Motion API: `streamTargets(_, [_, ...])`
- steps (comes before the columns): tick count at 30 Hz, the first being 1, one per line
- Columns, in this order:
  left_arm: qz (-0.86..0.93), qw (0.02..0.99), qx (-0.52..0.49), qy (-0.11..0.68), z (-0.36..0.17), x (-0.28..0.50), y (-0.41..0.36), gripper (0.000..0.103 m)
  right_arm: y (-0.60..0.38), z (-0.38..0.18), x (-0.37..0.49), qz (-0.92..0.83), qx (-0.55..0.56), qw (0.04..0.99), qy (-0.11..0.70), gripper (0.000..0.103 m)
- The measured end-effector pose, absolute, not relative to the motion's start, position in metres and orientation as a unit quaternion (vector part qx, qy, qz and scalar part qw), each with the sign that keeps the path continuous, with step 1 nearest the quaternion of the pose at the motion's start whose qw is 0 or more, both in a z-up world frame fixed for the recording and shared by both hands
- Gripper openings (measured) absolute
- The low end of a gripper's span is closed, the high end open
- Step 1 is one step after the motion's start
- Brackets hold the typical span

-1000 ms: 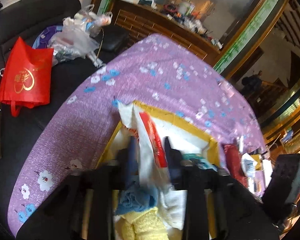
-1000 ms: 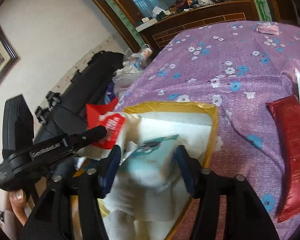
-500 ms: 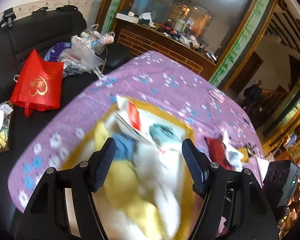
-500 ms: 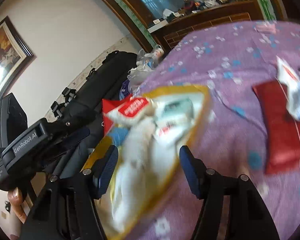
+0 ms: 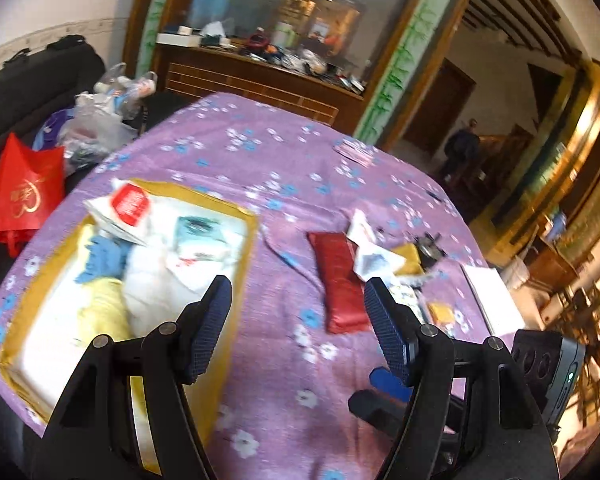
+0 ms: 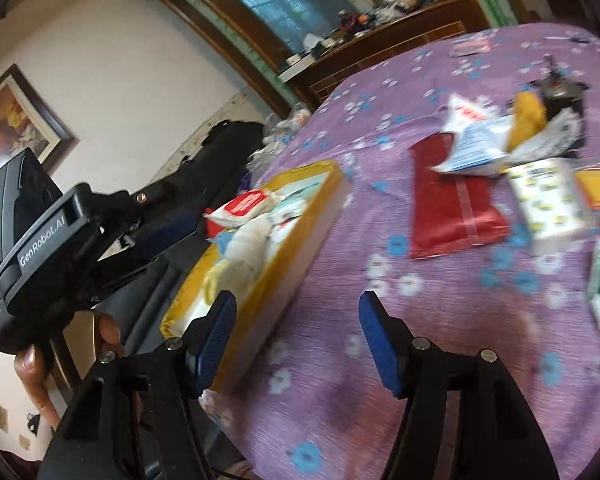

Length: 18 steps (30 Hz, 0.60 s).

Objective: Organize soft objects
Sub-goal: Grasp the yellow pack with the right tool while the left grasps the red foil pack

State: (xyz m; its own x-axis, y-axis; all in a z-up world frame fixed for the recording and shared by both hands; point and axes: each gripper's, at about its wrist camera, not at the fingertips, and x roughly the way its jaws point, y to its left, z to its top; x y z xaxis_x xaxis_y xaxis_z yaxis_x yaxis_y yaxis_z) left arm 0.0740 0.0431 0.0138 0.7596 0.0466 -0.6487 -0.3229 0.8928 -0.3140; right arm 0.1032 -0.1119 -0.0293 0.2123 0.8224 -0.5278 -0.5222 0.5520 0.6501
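1. Left tool (image 5: 298, 312): jaws wide, nothing between them; sits lower centre of the left wrist view, above the purple flowered bench (image 5: 284, 360).
2. Right tool (image 6: 298, 328): jaws wide, empty; lower centre of the right wrist view.
3. Yellow-rimmed box (image 5: 242, 264), left of frame, holds white, blue and yellow soft items plus a red-labelled packet (image 5: 130, 206).
4. Red pouch (image 5: 338, 276) lies flat right of the box, apart from it; loose packets (image 6: 476, 140) sit just beyond.

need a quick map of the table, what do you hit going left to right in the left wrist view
red gift bag with gold print → yellow-rimmed box of soft items → flat dark red packet → white crumpled wrapper → white flat box
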Motion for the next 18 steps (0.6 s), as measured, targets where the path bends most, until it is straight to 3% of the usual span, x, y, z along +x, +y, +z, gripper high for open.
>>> streamTargets(18, [0.043,0.898,-0.204,0.388,-0.027,0.109,-0.012,0.069,-0.183,-0.055,0.117,0.385,0.171,0.786,0.452,0.064])
